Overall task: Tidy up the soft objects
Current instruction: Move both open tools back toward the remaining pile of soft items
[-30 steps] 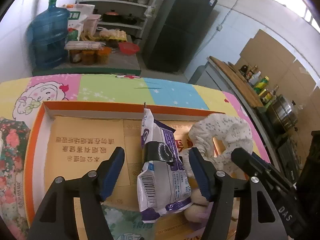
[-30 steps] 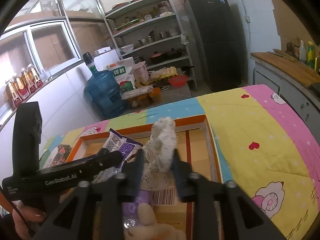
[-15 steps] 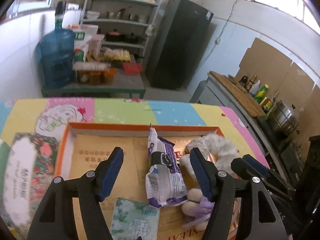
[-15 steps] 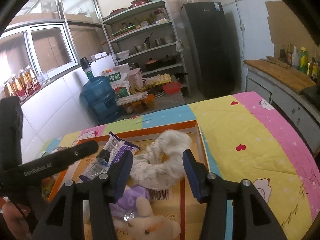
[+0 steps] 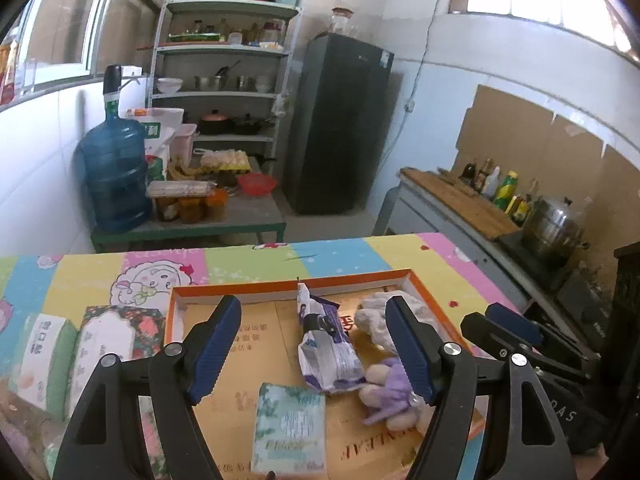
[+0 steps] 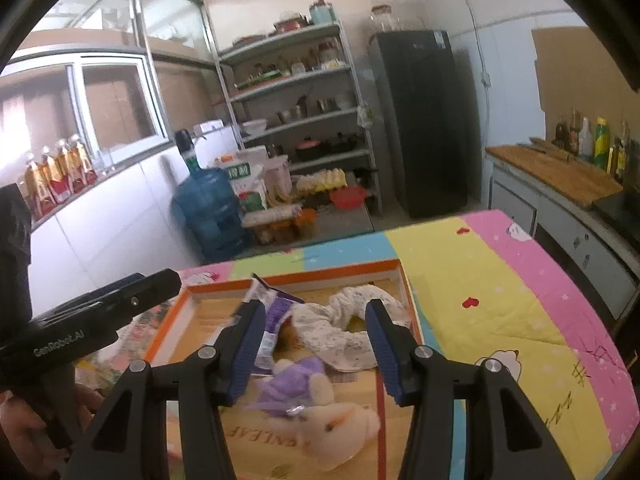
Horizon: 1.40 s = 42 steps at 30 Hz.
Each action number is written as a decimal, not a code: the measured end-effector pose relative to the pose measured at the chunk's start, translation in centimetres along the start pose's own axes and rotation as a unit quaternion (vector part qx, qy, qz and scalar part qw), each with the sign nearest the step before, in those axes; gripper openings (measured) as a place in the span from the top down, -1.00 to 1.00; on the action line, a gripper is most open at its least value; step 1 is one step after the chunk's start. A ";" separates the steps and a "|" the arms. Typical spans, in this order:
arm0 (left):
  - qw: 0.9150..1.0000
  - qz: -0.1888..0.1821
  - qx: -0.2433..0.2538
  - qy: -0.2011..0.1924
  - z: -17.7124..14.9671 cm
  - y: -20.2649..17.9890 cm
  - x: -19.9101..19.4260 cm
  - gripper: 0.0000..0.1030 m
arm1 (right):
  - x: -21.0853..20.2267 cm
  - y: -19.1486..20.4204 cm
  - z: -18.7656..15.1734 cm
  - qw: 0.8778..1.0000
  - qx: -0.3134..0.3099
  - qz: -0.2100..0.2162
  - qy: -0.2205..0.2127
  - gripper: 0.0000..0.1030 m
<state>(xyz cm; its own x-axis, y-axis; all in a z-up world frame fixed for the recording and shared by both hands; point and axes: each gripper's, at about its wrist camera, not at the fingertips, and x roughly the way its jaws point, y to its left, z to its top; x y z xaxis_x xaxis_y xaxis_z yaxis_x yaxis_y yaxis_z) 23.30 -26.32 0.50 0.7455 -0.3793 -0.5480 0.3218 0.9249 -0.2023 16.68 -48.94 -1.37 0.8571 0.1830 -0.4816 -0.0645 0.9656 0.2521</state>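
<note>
Only in left view: tissue pack at bottom centre. Left gripper and right gripper both spread wide, empty, hovering above orange tray.

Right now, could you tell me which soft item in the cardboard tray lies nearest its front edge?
The green tissue pack: it lies flat in front of the purple snack bag.

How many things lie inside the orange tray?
4: tissue pack near front, snack bag in the middle, plush toy beside it, neck pillow at the back right. Others may be hidden.
</note>
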 end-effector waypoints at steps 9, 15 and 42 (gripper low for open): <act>0.997 0.032 0.052 -0.055 -1.9 0.2 -7.1 -0.48 | -5.0 3.7 -1.2 0.999 -0.021 0.008 -0.046 -0.01; 0.995 0.045 0.044 -0.075 -3.6 2.1 -11.6 -0.48 | -6.7 7.2 -2.8 0.998 -0.048 0.017 -0.046 -0.01; 0.988 0.112 0.004 -0.108 -10.2 13.5 -24.4 -0.48 | -8.1 18.6 -8.4 0.993 -0.077 0.088 -0.003 -0.01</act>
<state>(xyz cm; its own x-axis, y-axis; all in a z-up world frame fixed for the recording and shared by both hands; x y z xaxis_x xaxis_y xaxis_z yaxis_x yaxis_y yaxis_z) 3.50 -4.29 2.90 0.9053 -0.1622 -0.3926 0.1384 0.9864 -0.0884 4.28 -30.87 0.16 0.8283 0.3512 -0.4366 -0.2911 0.9355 0.2003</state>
